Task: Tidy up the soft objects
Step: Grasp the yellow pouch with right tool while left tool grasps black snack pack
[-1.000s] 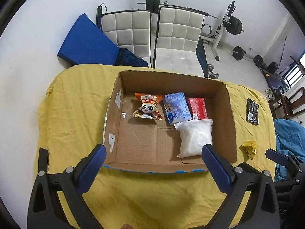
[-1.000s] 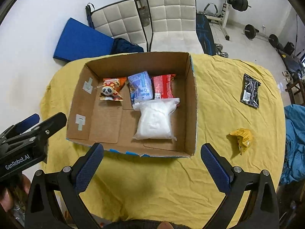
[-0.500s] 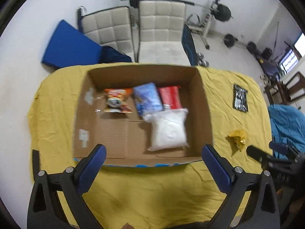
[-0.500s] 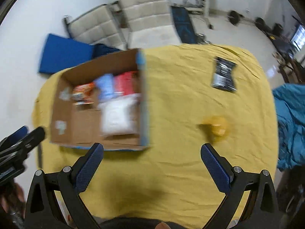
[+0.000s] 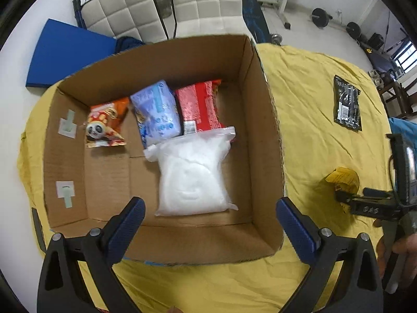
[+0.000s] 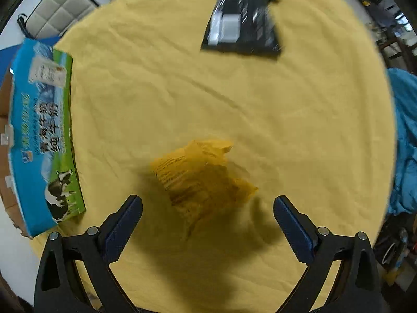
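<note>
- Your right gripper [image 6: 208,210] has its blue-padded fingers [image 6: 123,219] spread wide and holding nothing, hovering low over the crumpled yellow plastic snack packet [image 6: 202,180]. The packet lies between the two pads, just beyond their tips, so the spread looks set for a straight descent onto it.
- Your left gripper [image 5: 209,217] is also wide and holding nothing, poised above the near wall of the open brown cardboard box [image 5: 263,109], apparently waiting rather than reaching.
- Inside the box, four soft packs sit grouped toward the far right: a white filled clear plastic bag [image 5: 194,174] in front, with an orange panda snack pouch [image 5: 106,122], a pale blue pack [image 5: 157,112] and a red foil pack [image 5: 199,107] in a row behind it.
- The near left of the box floor is bare cardboard, which I judge the easiest landing spot for the yellow packet.
- The yellow cloth on the desk [image 6: 182,78] is wrinkled but open around the packet; the box's printed blue side stands well to the left.
- A flat black printed pouch [image 6: 245,23] lies far right, still outside the box.
- Watch the box's right wall when you carry across; you will need to lift over it.
</note>
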The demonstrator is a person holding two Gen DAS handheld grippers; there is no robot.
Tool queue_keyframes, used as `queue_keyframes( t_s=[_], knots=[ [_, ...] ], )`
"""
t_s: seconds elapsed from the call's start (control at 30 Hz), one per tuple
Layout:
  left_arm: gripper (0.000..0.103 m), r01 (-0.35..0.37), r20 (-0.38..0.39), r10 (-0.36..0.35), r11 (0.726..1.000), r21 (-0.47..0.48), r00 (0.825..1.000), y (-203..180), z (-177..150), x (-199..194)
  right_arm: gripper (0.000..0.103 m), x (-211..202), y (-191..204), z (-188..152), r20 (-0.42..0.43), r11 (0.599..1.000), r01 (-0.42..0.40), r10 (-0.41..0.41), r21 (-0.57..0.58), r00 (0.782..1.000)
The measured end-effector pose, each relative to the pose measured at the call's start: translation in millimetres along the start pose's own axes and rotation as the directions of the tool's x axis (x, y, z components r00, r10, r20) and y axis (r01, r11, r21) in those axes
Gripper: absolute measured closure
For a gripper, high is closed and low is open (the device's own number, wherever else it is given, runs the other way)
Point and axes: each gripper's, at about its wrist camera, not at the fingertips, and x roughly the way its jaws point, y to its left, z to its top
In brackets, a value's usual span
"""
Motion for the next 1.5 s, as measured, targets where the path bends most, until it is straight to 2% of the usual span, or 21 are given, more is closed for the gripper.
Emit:
queue_keyframes(
  t_s=[0.03, 0.07, 0.1, 0.17, 0.2, 0.33, 0.5, 0.67, 0.8, 0.97, 1.1, 1.2, 1.3, 1.37, 1.4, 1.47, 1.5],
  knots=[
    [0.0, -0.004, -0.007, 0.004, 1.0, 0.0, 1.0, -2.1, 1.1, 2.8, 0.02, 8.5, -0.3, 1.8, -0.026, 1.0, -0.015, 0.015, -0.007, 1.0],
    [0.0, -0.006, -0.012, 0.006, 1.0, 0.0, 1.0, -5.3, 2.4, 4.3, 0.036, 16.8, 0.0, 3.2, -0.052, 1.0, -0.023, 0.022, -0.015, 0.998],
    [0.0, -0.004, -0.013, 0.004, 1.0, 0.001, 1.0, -7.5, 3.6, 4.4, 0.043, 22.3, 0.6, 3.9, -0.068, 0.999, -0.029, 0.027, -0.022, 0.997],
    [0.0, -0.003, -0.013, 0.003, 1.0, 0.008, 1.0, -15.7, 6.2, 3.4, 0.045, 28.7, 0.1, 4.5, -0.077, 0.999, -0.014, 0.012, -0.033, 0.997],
    [0.0, 0.0, -0.01, 0.0, 1.0, 0.018, 1.0, -22.1, 8.5, 0.9, 0.05, 29.4, -0.9, 4.2, -0.072, 0.999, -0.015, 0.012, -0.037, 0.997],
    [0.0, 0.0, 0.034, -0.002, 0.998, 0.062, 0.999, -48.4, 20.2, -14.1, 0.06, 21.7, -10.9, 2.7, -0.059, 0.998, -0.046, 0.044, -0.03, 0.997],
    [0.0, 0.033, 0.075, -0.043, 0.991, 0.131, 0.996, -96.6, 46.7, -27.5, 0.062, -2.0, -32.2, 8.3, -0.024, 0.998, -0.063, 0.063, -0.026, 0.998],
    [0.0, 0.089, 0.061, -0.103, 0.977, 0.193, 0.993, -151.8, 79.9, -13.6, 0.062, -27.6, -65.1, 23.0, 0.035, 0.997, -0.075, 0.074, 0.024, 0.997],
    [0.0, 0.135, 0.012, -0.142, 0.961, 0.24, 0.99, -196.0, 109.4, 14.0, 0.062, -43.9, -102.1, 48.3, 0.081, 0.992, -0.08, 0.072, 0.095, 0.994],
    [0.0, 0.186, -0.095, -0.166, 0.945, 0.27, 0.982, -243.6, 146.2, 66.6, 0.063, -65.4, -156.6, 87.0, 0.139, 0.978, -0.077, 0.05, 0.194, 0.989],
    [0.0, 0.245, -0.202, -0.198, 0.939, 0.243, 0.959, -269.6, 167.3, 111.4, 0.062, -69.6, -187.8, 111.8, 0.179, 0.965, -0.032, -0.017, 0.262, 0.984],
    [0.0, 0.276, -0.252, -0.219, 0.936, 0.22, 0.943, -282.4, 174.6, 132.7, 0.062, -59.2, -199.6, 123.5, 0.182, 0.958, -0.002, -0.053, 0.288, 0.982],
    [0.0, 0.278, -0.27, -0.211, 0.93, 0.24, 0.939, -295.1, 175.4, 144.8, 0.062, -44.7, -207.8, 130.3, 0.17, 0.959, 0.007, -0.058, 0.284, 0.984],
    [0.009, 0.28, -0.279, -0.205, 0.924, 0.262, 0.938, -301.2, 173.6, 148.3, 0.06, -35.0, -201.0, 130.9, 0.164, 0.965, 0.016, -0.061, 0.261, 0.985],
    [0.01, 0.268, -0.27, -0.192, 0.922, 0.281, 0.944, -303.7, 171.9, 148.3, 0.058, -30.5, -195.8, 131.0, 0.166, 0.967, 0.017, -0.061, 0.253, 0.984],
    [0.023, 0.236, -0.237, -0.162, 0.915, 0.328, 0.958, -309.1, 169.0, 143.4, 0.053, -23.0, -190.3, 130.5, 0.142, 0.974, 0.021, -0.054, 0.224, 0.988],
    [0.037, 0.216, -0.213, -0.148, 0.912, 0.348, 0.966, -312.2, 169.6, 140.3, 0.047, -20.1, -188.6, 128.6, 0.124, 0.976, 0.013, -0.041, 0.218, 0.991]
  ],
)
